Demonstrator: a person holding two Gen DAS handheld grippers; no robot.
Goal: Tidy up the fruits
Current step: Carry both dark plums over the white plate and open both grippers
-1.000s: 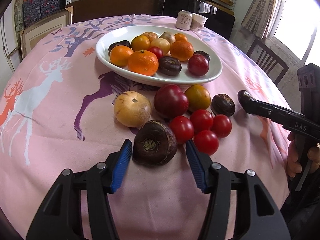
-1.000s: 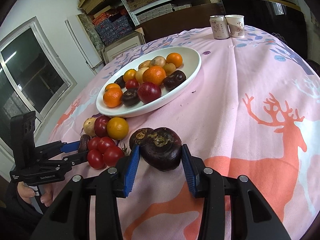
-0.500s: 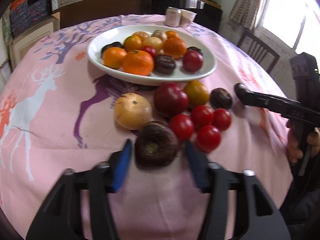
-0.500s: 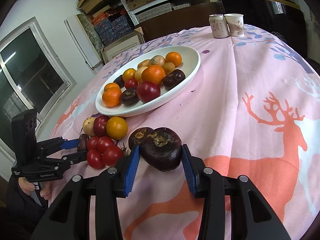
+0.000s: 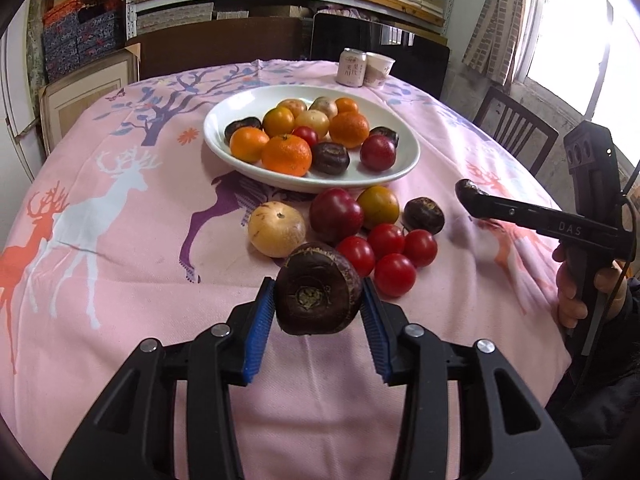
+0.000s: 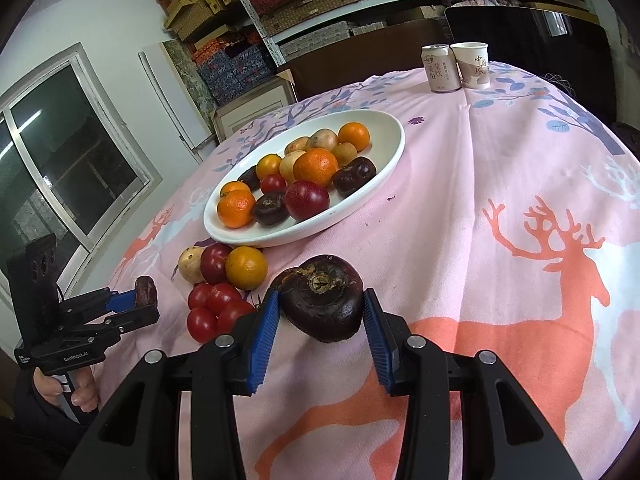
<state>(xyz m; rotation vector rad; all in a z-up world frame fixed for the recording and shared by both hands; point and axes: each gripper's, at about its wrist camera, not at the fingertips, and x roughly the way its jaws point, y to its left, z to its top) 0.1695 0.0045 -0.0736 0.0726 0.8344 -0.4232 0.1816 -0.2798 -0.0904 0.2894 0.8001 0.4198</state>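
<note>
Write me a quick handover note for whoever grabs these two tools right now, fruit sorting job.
Left tool: shut on a dark water chestnut, lifted off the cloth.
Right tool: shut on another dark chestnut, also held clear of the cloth.
White plate: already holds oranges, pale fruits, red fruits and several dark chestnuts.
Still loose in front of the plate: pale round fruit, big red fruit, orange, one small chestnut, four tomatoes.
Left to do: put both held chestnuts on the plate, then the loose cluster.
</note>
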